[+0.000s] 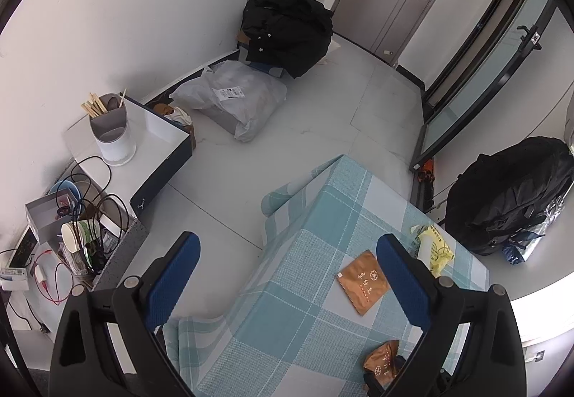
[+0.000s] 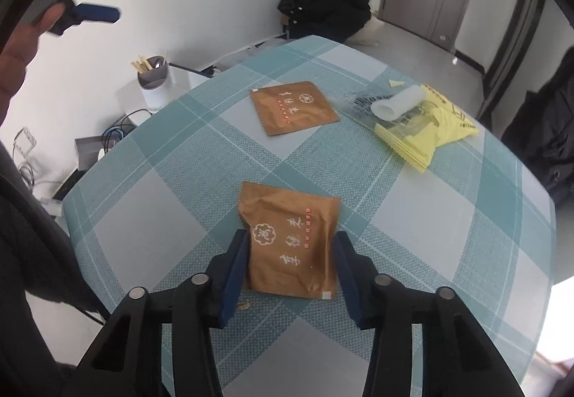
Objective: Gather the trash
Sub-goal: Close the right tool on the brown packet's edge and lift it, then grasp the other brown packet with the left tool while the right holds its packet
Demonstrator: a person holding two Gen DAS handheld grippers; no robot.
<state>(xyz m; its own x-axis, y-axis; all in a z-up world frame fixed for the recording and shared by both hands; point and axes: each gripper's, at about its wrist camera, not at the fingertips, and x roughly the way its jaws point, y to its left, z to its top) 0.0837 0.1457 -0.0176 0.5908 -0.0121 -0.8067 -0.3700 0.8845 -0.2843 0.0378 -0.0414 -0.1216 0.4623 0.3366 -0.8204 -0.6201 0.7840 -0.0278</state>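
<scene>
The right gripper sits spread around the near brown packet on the bench, maybe touching it. The left gripper hangs wide apart above. Another brown packet lies beside the yellow bags.

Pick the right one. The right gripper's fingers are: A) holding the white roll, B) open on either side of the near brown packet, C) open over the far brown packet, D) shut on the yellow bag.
B: the right gripper stands open, one finger on each side of the near brown packet on the table.
</scene>
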